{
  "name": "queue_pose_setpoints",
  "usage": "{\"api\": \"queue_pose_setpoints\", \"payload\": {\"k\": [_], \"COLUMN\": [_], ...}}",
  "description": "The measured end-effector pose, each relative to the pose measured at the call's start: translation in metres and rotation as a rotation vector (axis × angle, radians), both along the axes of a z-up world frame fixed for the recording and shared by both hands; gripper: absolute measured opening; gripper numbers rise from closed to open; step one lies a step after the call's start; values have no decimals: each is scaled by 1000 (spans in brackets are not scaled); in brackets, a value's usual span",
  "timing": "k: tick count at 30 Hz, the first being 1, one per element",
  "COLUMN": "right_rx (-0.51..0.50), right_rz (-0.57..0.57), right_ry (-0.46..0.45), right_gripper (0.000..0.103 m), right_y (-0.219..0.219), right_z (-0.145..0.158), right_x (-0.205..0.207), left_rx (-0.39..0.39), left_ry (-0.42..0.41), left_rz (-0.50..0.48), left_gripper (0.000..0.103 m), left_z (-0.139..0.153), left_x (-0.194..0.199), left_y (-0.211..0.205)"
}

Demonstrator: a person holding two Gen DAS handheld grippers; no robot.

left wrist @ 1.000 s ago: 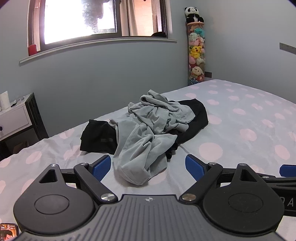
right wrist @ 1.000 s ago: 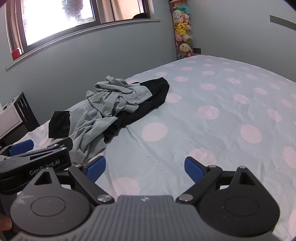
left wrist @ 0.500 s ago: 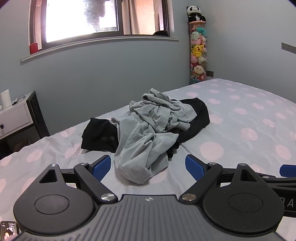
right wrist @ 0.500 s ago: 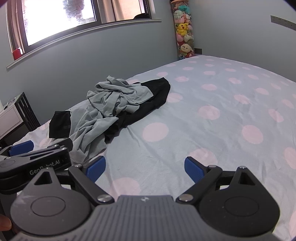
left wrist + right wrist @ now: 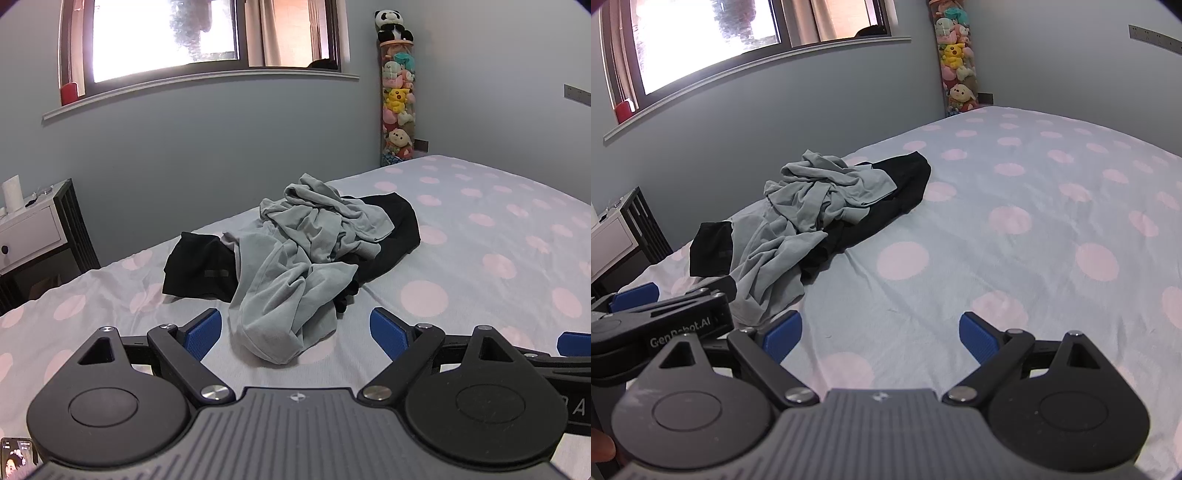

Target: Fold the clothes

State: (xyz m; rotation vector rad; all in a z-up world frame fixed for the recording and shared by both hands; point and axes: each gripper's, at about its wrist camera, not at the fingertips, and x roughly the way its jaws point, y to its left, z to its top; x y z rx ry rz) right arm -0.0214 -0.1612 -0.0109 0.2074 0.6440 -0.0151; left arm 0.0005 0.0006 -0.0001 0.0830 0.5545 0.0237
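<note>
A crumpled grey garment [image 5: 295, 266] [image 5: 798, 221] lies in a heap on the bed, draped over a black garment [image 5: 203, 269] [image 5: 886, 199] that sticks out on both sides. My left gripper [image 5: 295, 334] is open, hovering just short of the grey heap's near end, nothing between its blue pads [image 5: 203, 332]. My right gripper [image 5: 881, 334] is open too, over bare sheet to the right of the pile. In the right wrist view the left gripper [image 5: 661, 314] shows at the left edge.
The bed [image 5: 498, 258] has a pale sheet with pink dots. A white nightstand [image 5: 29, 229] stands at the left, past the bed edge. A tall tube of plush toys [image 5: 397, 96] stands in the far corner under a window wall.
Both views have shifted slightly; the clothes pile sits a little further right and higher in frame. Both grippers stay open and the clothes have not been touched.
</note>
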Motion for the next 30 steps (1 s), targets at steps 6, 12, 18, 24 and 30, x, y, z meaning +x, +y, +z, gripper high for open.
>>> {"api": "queue_pose_setpoints", "payload": {"k": [6,12,18,24,30], "right_rx": [0,0,-2,-1,-1], "right_rz": [3,2,2,5,8], "right_ry": [-3,-2,-2,-2,-3], "right_gripper": [93,93,93,93,93], "right_y": [0,0,0,-1,-1], "right_z": [0,0,0,-1,-1], "right_x": [0,-1,0,0,1], "left_rx": [-1,-1,-2,-4,-8], "left_ry": [1,4,7,10,14], "left_rz": [5,4,3,5,8], "left_gripper": [88,88,88,88,88], "left_z": [0,-1,-1,-1,-1], "left_x": [0,0,0,0,1], "left_y": [0,0,-1,-1,0]}}
